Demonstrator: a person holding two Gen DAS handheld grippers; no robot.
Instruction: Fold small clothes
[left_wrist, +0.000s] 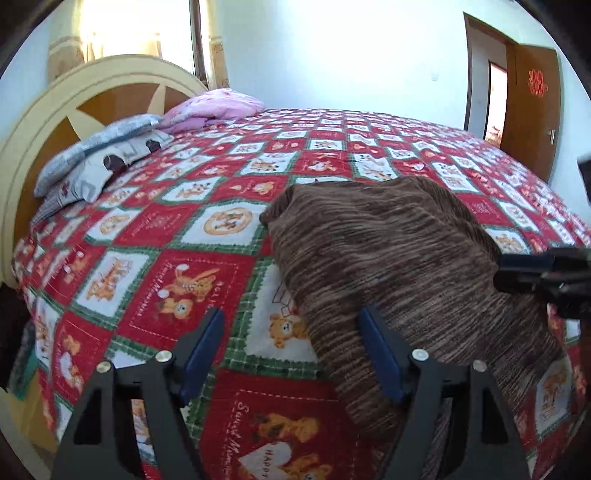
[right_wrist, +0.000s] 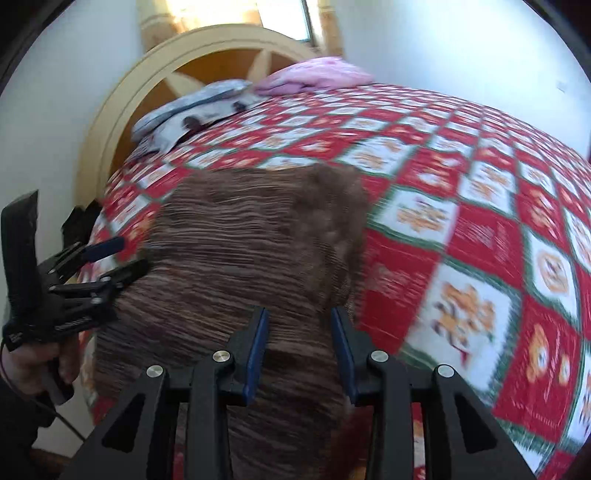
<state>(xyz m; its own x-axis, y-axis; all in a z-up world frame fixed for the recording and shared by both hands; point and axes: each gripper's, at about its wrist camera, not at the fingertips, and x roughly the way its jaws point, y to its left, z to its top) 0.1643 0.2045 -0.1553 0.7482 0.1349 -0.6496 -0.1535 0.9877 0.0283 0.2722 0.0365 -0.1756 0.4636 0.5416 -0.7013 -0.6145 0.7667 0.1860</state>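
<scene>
Surface: your work area is a bed under a red, white and green patchwork quilt with teddy-bear squares (left_wrist: 192, 236). Cream and brown arched wooden headboard (left_wrist: 48, 122) at the far left. Grey patterned pillow (left_wrist: 99, 155) and crumpled pink bedding (left_wrist: 210, 107) lie at the head end, touching each other. White walls, bright curtained window (left_wrist: 122, 29) behind the headboard.

Garment: brown striped knitted garment (left_wrist: 399, 258) lies spread on the quilt, toward the near edge of the bed.

Left gripper (left_wrist: 291, 354): your fingers stand wide apart. The blue-padded right finger (left_wrist: 380, 358) sits over the garment's left edge; the left one is over bare quilt. Whether the pad touches the knit cannot be told.

Right gripper (right_wrist: 299, 343): fingers parted, narrower than the left pair, both over the brown knit near its right side. Nothing is pinched between them. The right view is motion-blurred, so contact cannot be judged.

View differences: only the left view shows the open brown wooden door (left_wrist: 532, 99) with a red ornament at the far right. Only the right view shows your left hand (right_wrist: 37, 365) gripping the tool handle, with the left gripper at the garment's left edge. The left view catches the right gripper just at its right border.
</scene>
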